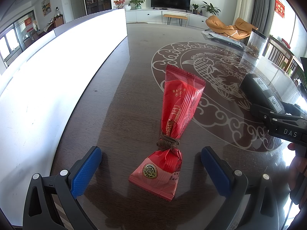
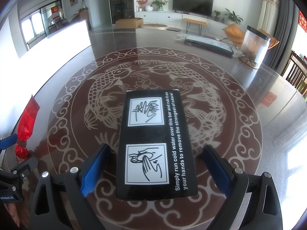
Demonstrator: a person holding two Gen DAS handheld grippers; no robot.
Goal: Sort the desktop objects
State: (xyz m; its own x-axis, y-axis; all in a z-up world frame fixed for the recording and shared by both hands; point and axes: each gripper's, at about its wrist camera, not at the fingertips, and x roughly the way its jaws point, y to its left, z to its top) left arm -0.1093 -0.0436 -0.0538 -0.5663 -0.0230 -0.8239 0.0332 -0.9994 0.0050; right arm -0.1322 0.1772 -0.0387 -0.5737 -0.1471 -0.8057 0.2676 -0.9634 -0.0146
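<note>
A clear plastic jar (image 2: pixel 256 47) is standing at the table's (image 2: pixel 119 38) far right edge. A flat plastic-wrapped package (image 2: pixel 209 45) is lying just left of the jar. A television (image 2: pixel 192 3) is standing well beyond the jar.

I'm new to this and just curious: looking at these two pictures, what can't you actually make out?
- White box, left view: glare washes it out; its inside is hidden.
- Red packet, right view: cut off by the left edge; its print is too small in both views.
- Clear jar, right view: contents too small and hazy to name.
- Black box, right view: only its printed top shows; its contents are hidden.
</note>
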